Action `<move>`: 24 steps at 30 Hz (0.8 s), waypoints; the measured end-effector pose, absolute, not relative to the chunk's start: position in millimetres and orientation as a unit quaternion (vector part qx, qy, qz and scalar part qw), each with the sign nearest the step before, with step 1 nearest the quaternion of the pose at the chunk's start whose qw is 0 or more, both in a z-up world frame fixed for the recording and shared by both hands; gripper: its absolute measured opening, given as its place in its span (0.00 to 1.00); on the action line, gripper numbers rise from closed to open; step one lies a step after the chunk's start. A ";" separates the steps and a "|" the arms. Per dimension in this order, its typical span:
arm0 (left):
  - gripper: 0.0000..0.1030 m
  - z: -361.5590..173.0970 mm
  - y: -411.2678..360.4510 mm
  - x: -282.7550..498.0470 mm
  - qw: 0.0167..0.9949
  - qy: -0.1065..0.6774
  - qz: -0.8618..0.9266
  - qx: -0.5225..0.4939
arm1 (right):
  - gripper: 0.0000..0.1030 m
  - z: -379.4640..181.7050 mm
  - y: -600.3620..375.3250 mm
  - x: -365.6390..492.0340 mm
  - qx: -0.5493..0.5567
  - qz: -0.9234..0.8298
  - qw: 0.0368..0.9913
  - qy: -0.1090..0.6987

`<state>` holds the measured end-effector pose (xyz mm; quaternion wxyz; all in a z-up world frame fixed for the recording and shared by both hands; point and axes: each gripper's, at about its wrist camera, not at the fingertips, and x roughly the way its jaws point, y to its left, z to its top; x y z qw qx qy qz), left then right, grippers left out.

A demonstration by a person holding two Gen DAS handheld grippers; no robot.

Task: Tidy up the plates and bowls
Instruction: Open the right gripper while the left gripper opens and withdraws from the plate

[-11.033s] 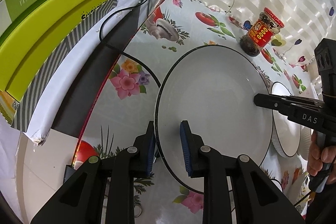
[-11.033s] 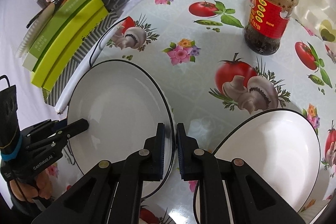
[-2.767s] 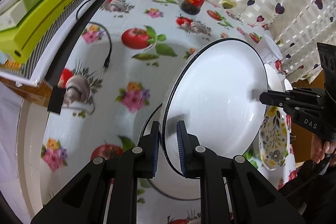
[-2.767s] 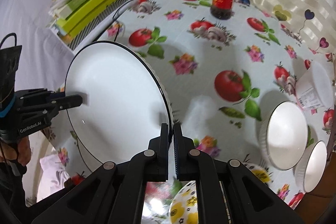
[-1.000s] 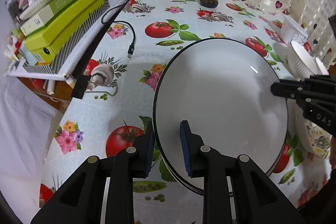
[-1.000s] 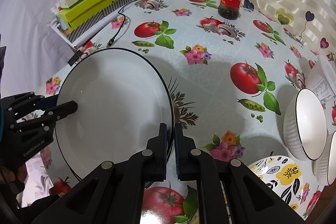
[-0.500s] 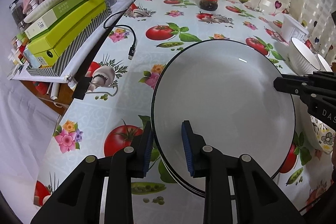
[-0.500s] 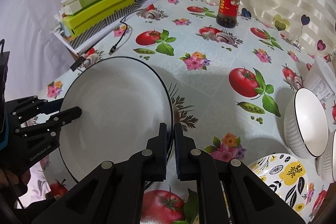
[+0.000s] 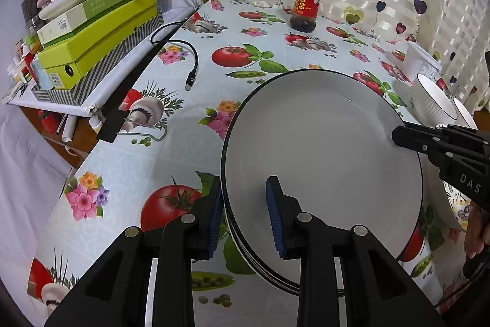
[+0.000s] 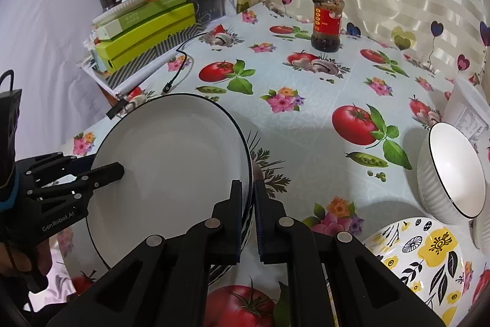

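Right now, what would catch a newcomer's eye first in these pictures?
The big white plate with a thin dark rim, in the foreground on another plate, a black gripper at each side. The right gripper pinches its rim; the left gripper straddles the opposite edge. Behind stands a red-lidded jar on the bright tomato-print tablecloth.

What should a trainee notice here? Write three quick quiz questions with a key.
1. True or false: the jar lies on its side.
2. What lies on the tablecloth beside the green boxes? A) black cable B) spoon C) cup
3. Which dish do the left hand-held gripper and right hand-held gripper both straddle?
Key: 1 false; 2 A; 3 white plate.
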<state>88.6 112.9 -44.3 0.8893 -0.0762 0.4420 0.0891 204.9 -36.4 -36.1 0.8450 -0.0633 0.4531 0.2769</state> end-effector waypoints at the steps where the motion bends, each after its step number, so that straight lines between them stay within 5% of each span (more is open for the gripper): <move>1: 0.28 -44.5 113.2 88.2 0.890 0.440 0.089 -0.079 | 0.09 -36.2 -35.9 204.1 -0.065 0.276 0.846 0.452; 7: 0.28 -45.6 112.1 85.7 0.892 0.436 0.091 -0.078 | 0.23 -43.0 -29.7 201.1 -0.086 0.273 0.844 0.454; 18: 0.28 -39.1 131.5 85.1 0.900 0.410 0.105 -0.102 | 0.23 -31.2 -41.4 202.3 -0.056 0.272 0.862 0.425; 20: 0.28 -34.3 141.0 92.1 0.903 0.401 0.104 -0.113 | 0.07 -29.1 -45.5 207.1 -0.033 0.270 0.867 0.418; 24: 0.28 -28.8 149.7 116.1 0.904 0.398 0.079 -0.133 | 0.04 -28.2 -38.0 211.9 -0.031 0.274 0.867 0.415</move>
